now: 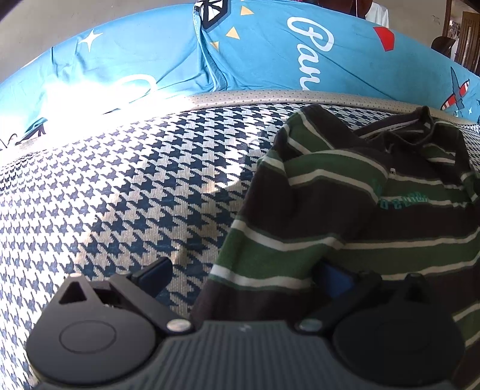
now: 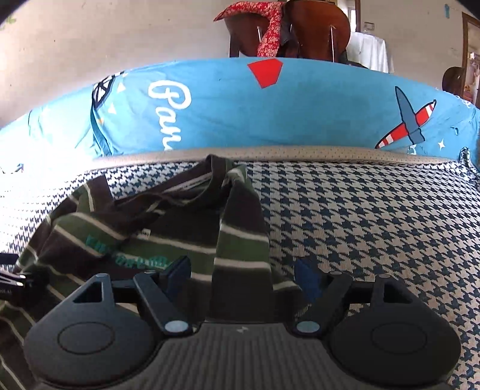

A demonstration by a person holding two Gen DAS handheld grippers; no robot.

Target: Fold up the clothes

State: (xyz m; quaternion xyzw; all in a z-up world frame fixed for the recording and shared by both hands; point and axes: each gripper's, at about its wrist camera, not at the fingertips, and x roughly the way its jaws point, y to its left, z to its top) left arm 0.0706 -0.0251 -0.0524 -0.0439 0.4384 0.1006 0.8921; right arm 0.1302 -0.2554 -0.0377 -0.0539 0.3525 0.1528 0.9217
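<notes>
Both claws spread, shirt hem hidden

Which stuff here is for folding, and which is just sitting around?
For folding: striped shirt, left gripper, right gripper, checked surface under the shirt.

Just around: blue bedding, red cloth draped on a brown chair.

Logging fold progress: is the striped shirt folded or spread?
Partly folded: striped shirt has both sleeves turned in over the body, collar showing.
</notes>
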